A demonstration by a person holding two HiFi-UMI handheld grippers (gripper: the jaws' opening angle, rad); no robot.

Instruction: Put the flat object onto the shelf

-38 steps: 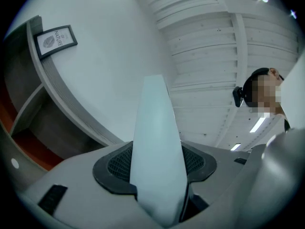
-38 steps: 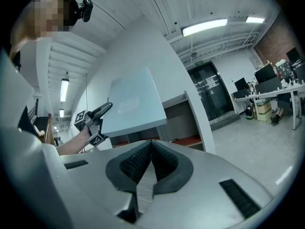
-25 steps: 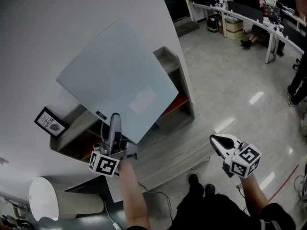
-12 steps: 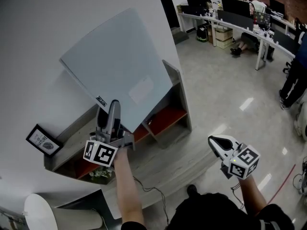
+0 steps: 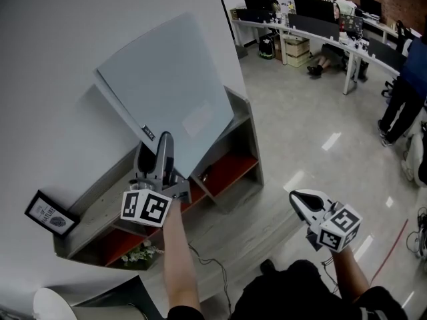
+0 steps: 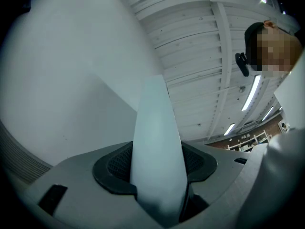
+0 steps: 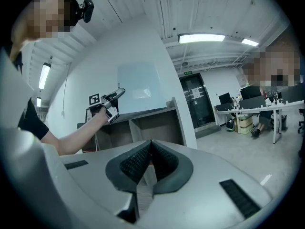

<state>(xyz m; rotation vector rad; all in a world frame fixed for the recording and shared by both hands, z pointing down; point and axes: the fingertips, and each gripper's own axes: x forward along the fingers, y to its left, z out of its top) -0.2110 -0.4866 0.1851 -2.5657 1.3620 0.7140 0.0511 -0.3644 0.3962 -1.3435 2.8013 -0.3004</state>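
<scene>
Left gripper view: left claw pinches flat object; head view: shelf.

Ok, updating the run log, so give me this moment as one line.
left gripper: shut on panel corner | panel: tilted over shelf, near wall | right gripper: shut, empty | released: no

Pale left claw and right claw each bear a black-and-white marker cube (black short-sleeved top).
</scene>
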